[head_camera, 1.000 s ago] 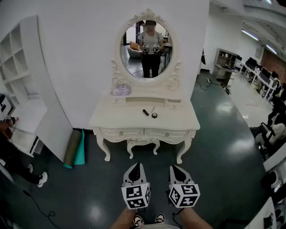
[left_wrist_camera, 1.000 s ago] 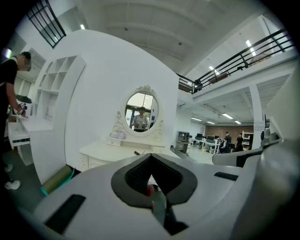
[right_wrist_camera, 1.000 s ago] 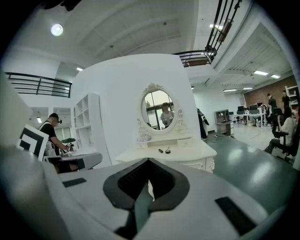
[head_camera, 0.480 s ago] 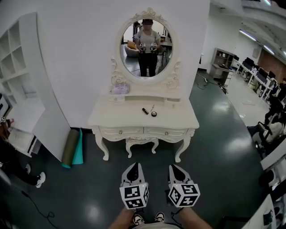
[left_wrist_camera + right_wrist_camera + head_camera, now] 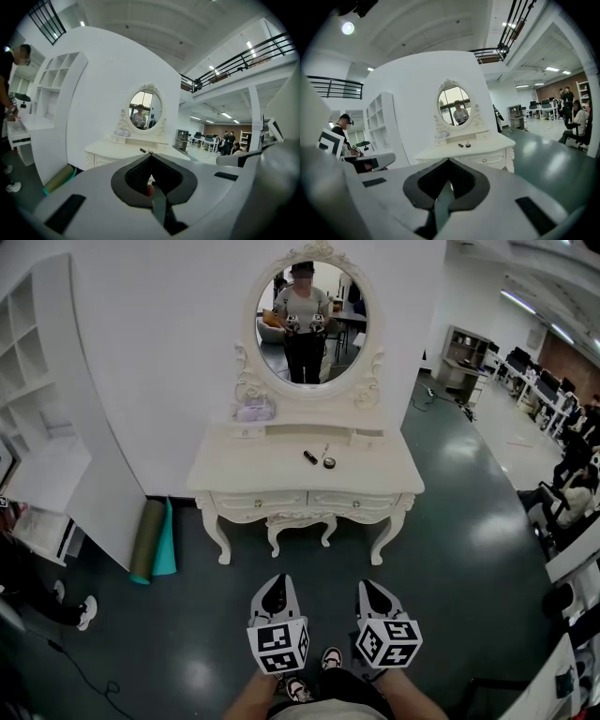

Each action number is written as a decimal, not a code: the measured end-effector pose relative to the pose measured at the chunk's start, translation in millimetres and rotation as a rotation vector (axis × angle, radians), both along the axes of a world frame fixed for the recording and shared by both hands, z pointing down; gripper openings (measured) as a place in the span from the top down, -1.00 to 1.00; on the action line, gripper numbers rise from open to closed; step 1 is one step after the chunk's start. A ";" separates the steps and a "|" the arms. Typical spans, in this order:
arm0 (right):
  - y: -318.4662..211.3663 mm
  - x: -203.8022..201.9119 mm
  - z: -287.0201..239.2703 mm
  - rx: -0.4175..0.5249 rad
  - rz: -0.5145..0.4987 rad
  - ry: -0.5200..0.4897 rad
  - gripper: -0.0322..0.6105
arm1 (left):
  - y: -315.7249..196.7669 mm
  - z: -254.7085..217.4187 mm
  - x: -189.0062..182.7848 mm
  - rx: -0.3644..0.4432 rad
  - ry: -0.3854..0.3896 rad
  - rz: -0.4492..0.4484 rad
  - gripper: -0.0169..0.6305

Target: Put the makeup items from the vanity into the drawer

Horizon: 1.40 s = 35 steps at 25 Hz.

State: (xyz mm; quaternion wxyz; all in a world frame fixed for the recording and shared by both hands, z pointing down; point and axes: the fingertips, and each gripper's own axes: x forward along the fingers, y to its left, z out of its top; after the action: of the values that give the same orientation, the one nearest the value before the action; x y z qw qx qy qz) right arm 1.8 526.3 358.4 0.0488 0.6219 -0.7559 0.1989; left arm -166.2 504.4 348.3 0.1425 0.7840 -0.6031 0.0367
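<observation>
One desk (image 5: 225,479) carries three makeup items mid-top: one dark tube (image 5: 309,457), one round compact (image 5: 329,463), one thin stick (image 5: 324,450). One pale pouch (image 5: 255,411) sits toward its back left corner. Its front edge has two drawers: left drawer (image 5: 260,502), right drawer (image 5: 353,500). Two rolled mats are off its left edge: olive mat (image 5: 147,540), teal mat (image 5: 168,542).

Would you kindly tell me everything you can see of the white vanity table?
The vanity is cream-white, apparently painted wood, with carved trim and curved legs. It stands upright on the dark floor against the white wall. An oval mirror in an ornate frame rises above a low back shelf. Both front drawers are closed. On top lie a dark tube and a small round item; a pale bundle sits on the shelf.
</observation>
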 end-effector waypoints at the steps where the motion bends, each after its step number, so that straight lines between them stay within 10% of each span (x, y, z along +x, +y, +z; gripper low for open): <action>1: -2.1 -2.4 1.1 -0.004 -0.003 0.002 0.85 | -1.8 0.5 -2.4 -0.001 -0.001 -0.003 0.94; 35: -250.8 43.9 21.4 -0.036 -0.070 -0.030 0.85 | -238.5 17.2 36.1 -0.032 -0.081 -0.054 0.94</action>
State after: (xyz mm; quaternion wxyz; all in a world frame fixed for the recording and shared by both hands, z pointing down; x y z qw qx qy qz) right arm 45.7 275.5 379.8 0.0555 0.5909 -0.7741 0.2201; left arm -130.1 265.9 365.5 0.1315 0.7630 -0.6285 0.0741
